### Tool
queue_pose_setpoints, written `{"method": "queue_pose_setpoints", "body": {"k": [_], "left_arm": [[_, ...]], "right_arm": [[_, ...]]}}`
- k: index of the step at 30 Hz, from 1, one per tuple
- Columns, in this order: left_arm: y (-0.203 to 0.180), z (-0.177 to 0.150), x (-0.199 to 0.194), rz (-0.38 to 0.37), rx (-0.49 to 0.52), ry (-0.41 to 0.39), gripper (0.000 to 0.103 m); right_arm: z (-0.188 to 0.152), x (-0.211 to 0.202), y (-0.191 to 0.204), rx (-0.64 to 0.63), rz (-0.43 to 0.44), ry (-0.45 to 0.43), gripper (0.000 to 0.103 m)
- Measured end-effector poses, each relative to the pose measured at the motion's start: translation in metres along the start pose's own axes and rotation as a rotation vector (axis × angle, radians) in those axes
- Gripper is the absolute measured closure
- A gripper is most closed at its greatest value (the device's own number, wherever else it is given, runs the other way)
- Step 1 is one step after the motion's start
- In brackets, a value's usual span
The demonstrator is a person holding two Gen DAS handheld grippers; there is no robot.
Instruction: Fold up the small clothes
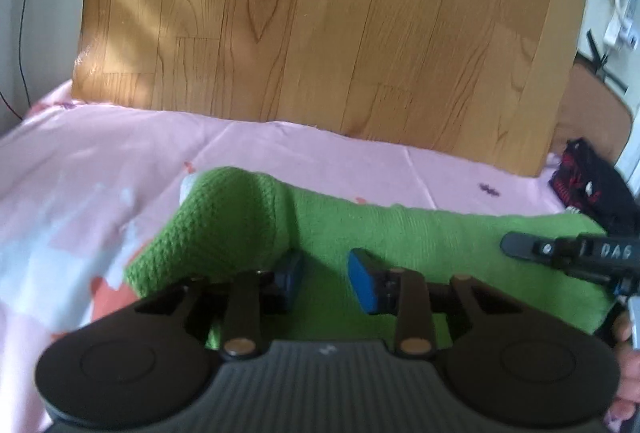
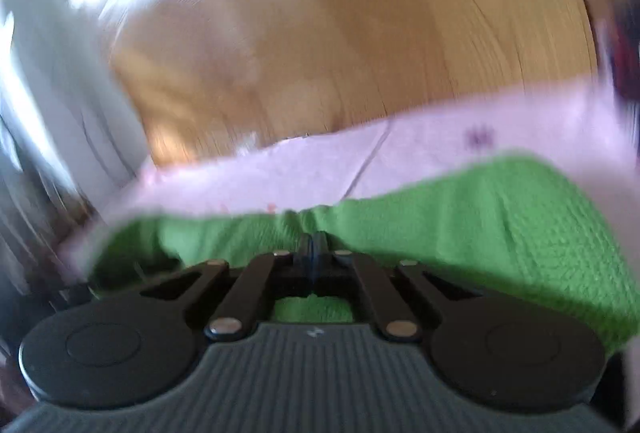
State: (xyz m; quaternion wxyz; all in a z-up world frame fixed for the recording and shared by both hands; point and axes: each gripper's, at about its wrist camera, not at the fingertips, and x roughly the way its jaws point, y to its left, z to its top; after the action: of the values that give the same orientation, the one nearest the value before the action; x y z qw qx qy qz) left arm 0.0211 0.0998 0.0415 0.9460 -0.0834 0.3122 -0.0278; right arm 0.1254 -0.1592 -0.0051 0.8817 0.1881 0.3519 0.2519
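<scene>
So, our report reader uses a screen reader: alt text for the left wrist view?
A green knitted garment lies on a pink sheet, one end folded over. The left gripper hovers above it, jaws apart; wooden floor beyond.

Green knit on pink print, against orange-brown wood

The knitted small garment point(image 1: 360, 229) is bright grass-green with a white patch at one end; the thin bedsheet point(image 1: 100, 153) under it is pale pink with white blocks, coral-red shapes and small purple marks; the wood-grain board point(image 1: 320, 21) is honey-orange with darker brown lines; the bundled dark cloth point(image 1: 588, 181) is black with red markings.
</scene>
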Motion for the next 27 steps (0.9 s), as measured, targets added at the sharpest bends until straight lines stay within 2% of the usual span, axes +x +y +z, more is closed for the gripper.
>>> {"method": "queue_pose_setpoints", "body": {"k": [1,4,5,7,8,9,10,13,17,18,20,21,22,23,24,25,27], "left_arm": [[-0.003,-0.001,0.001,0.014,0.018,-0.006,0.074],[-0.006,-0.003,-0.003,0.016,0.036,-0.015,0.073],[-0.002,-0.003,-0.007,-0.002,0.017,-0.012,0.070],[0.008,-0.001,-0.016,-0.055,-0.045,-0.016,0.059],[0.011,0.000,-0.021,-0.079,-0.078,-0.028,0.057],[0.013,0.000,-0.027,-0.103,-0.106,-0.043,0.057],[0.014,0.002,-0.031,-0.142,-0.128,-0.053,0.057],[0.005,0.005,-0.037,-0.261,-0.142,-0.044,0.057],[-0.015,0.000,-0.024,-0.393,-0.125,0.049,0.061],[-0.019,-0.004,-0.017,-0.399,-0.114,0.088,0.064],[-0.026,-0.012,-0.004,-0.364,-0.075,0.147,0.071],[-0.028,-0.015,0.001,-0.331,-0.053,0.149,0.082],[-0.029,-0.016,0.002,-0.301,-0.042,0.140,0.092],[-0.026,-0.015,0.003,-0.294,-0.053,0.150,0.091],[-0.023,-0.014,0.004,-0.305,-0.077,0.163,0.092],[-0.019,-0.014,0.006,-0.315,-0.100,0.171,0.094],[-0.012,-0.013,0.008,-0.326,-0.128,0.179,0.095]], "right_arm": [[0.001,0.002,-0.006,0.037,0.016,0.006,0.103],[-0.005,-0.003,-0.002,0.002,0.013,0.001,0.102],[-0.005,-0.013,-0.001,0.006,0.012,-0.003,0.095],[-0.004,-0.044,-0.006,0.033,0.010,-0.050,0.078],[-0.006,-0.064,-0.013,0.049,0.001,-0.102,0.059],[-0.008,-0.084,-0.016,0.065,-0.022,-0.151,0.046],[-0.011,-0.105,-0.026,0.090,-0.057,-0.208,0.044],[-0.019,-0.142,-0.052,0.185,-0.144,-0.254,0.043],[-0.025,-0.143,-0.079,0.323,-0.158,-0.204,0.043],[-0.027,-0.136,-0.082,0.353,-0.156,-0.178,0.043],[-0.029,-0.117,-0.088,0.401,-0.147,-0.110,0.043],[-0.030,-0.112,-0.084,0.397,-0.127,-0.121,0.043],[-0.030,-0.106,-0.081,0.390,-0.115,-0.111,0.047],[-0.029,-0.098,-0.078,0.392,-0.106,-0.081,0.075],[-0.027,-0.088,-0.074,0.419,-0.099,-0.029,0.077],[-0.026,-0.084,-0.069,0.436,-0.110,-0.032,0.078],[-0.014,-0.089,-0.049,0.405,-0.072,-0.042,0.080]]}}
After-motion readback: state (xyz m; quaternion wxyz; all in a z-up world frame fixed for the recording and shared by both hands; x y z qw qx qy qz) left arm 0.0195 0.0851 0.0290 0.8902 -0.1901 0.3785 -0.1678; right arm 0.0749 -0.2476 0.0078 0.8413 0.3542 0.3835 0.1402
